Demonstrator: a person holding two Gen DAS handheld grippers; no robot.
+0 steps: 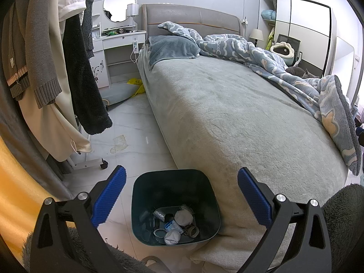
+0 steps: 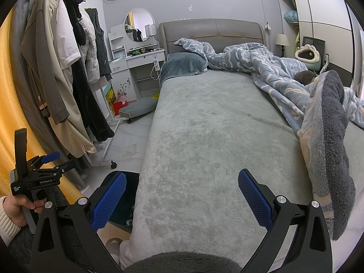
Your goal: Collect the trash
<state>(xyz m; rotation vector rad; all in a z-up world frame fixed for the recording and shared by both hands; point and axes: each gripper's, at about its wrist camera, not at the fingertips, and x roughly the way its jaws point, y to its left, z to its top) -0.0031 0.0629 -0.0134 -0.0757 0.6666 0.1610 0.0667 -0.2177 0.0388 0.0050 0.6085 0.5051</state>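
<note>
A grey bed (image 1: 227, 113) fills the room; at its foot corner on the floor stands a dark teal bin (image 1: 175, 204) holding crumpled tissues (image 1: 184, 216), tape rings and wrappers. Left gripper (image 1: 182, 195) and right gripper (image 2: 182, 198) gape wide, empty

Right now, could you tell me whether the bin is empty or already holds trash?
Partly filled: the bin stands upright, with crumpled wads and scraps covering its bottom.
</note>
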